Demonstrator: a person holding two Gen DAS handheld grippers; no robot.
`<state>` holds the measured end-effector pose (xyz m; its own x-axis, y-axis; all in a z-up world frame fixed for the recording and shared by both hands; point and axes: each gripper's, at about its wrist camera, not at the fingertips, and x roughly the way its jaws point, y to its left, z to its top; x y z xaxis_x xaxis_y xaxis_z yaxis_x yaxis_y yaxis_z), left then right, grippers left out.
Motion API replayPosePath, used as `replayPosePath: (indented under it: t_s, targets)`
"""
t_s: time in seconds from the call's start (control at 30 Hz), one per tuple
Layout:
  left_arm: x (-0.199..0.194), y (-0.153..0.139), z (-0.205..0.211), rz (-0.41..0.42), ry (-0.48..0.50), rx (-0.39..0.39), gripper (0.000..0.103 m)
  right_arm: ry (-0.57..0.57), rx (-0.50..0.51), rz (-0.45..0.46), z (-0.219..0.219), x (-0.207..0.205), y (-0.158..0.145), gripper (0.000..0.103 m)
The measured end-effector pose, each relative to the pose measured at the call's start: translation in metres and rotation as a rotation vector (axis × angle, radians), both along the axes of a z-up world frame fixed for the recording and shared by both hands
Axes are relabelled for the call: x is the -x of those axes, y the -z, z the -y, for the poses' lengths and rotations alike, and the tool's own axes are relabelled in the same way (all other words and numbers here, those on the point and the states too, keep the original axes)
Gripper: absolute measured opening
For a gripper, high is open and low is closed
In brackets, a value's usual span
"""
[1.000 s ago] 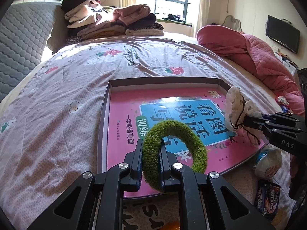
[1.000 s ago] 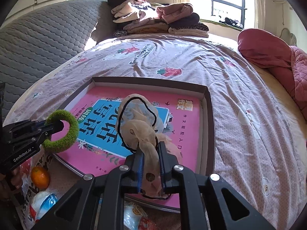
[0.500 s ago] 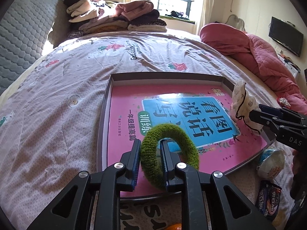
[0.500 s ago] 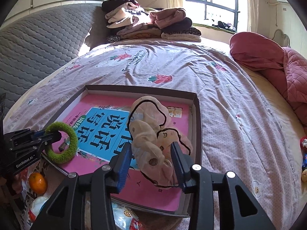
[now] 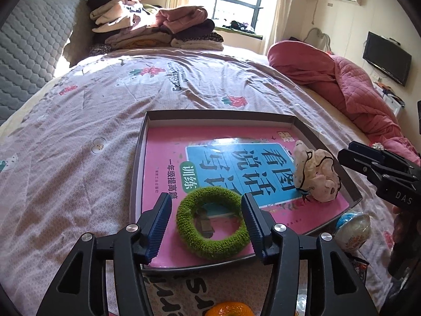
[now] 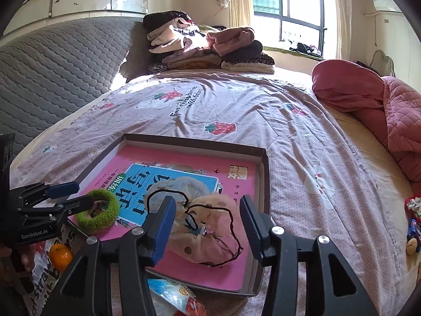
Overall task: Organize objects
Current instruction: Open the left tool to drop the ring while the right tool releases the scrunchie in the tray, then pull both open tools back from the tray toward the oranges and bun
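A shallow box tray [image 5: 221,114] holding a pink book [image 5: 163,155] lies on the bed. A green fuzzy scrunchie [image 5: 213,222] lies flat on the book at the tray's near edge, between the open fingers of my left gripper [image 5: 206,221]. A beige scrunchie with black trim [image 6: 202,226] lies on the book near the tray's right side, between the open fingers of my right gripper [image 6: 208,223]. In the right wrist view the green scrunchie [image 6: 98,212] and left gripper [image 6: 68,196] show at left; in the left wrist view the beige scrunchie [image 5: 315,175] shows at right.
An orange [image 6: 60,256], a capsule toy egg [image 5: 354,230] and snack packets [image 6: 173,296] lie by the tray's near edge. Folded clothes [image 5: 155,30] are stacked at the bed's head. A red quilt [image 5: 342,87] lies at right. A grey padded headboard [image 6: 52,73] is at left.
Both grippers have opened and let go. The green scrunchie dropped flat onto the book from the left gripper; the beige scrunchie settled on the book from the right gripper.
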<state>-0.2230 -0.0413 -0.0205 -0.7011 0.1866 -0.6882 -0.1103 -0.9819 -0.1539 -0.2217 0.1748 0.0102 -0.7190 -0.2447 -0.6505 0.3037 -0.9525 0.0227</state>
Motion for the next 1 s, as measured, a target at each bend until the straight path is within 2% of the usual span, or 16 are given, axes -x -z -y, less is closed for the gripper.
replayPosePath:
  t_s: [0.1, 0.2, 0.37, 0.7, 1.0]
  targets:
    - [-0.002, -0.005, 0.001, -0.01, -0.008, 0.0, 0.057, -0.004, 0.002, -0.003, 0.002, -0.002, -0.001, 0.05]
    - [-0.006, -0.01, 0.0, -0.019, -0.011, 0.002, 0.065, -0.008, 0.005, -0.014, 0.003, -0.005, -0.005, 0.05]
    - [-0.014, -0.021, -0.004, -0.045, -0.001, 0.009, 0.071, -0.016, 0.008, -0.036, 0.004, -0.012, -0.012, 0.051]
    - [-0.039, -0.049, -0.006, -0.115, -0.026, 0.052, 0.075, -0.038, 0.022, -0.073, 0.011, -0.031, -0.029, 0.058]
    - [-0.064, -0.071, -0.008, -0.17, -0.027, 0.033, 0.077, -0.05, 0.028, -0.118, 0.017, -0.053, -0.048, 0.06]
